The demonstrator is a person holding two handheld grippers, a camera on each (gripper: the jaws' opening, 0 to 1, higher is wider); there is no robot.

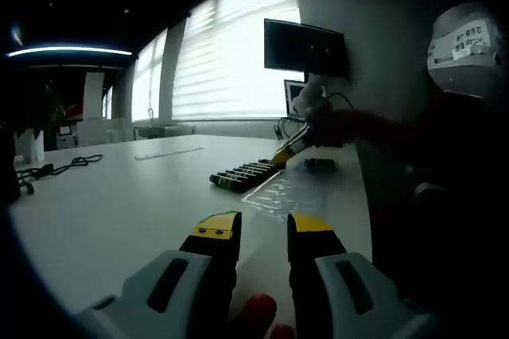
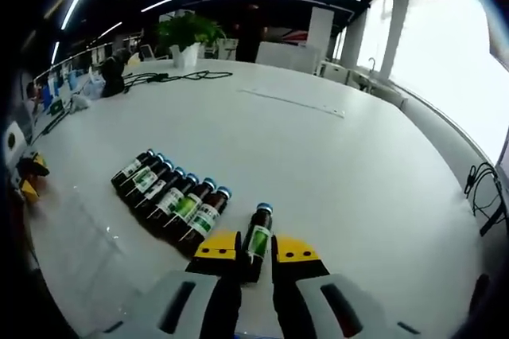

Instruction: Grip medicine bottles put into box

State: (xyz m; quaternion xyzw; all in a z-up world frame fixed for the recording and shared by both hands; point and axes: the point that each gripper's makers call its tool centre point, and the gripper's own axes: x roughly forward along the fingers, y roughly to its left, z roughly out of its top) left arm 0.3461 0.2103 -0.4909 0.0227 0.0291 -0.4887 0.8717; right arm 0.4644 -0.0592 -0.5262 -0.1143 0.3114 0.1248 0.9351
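We see the right hand-held gripper (image 2: 255, 251) clenched around a medicine bottle (image 2: 258, 239) on the white worktop (image 2: 318, 164), just beside the bottle row (image 2: 171, 196). The left hand-held gripper (image 1: 264, 231) hovers parted, grasping nothing.

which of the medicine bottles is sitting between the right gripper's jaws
The lone bottle with the blue cap, lying apart from the row of bottles on the white table, between the right gripper jaws.

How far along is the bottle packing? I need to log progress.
Nothing looks boxed yet. In hand: the right claw is shut on one bottle. Left: a row of bottles lies on the table, and the left claw is open.
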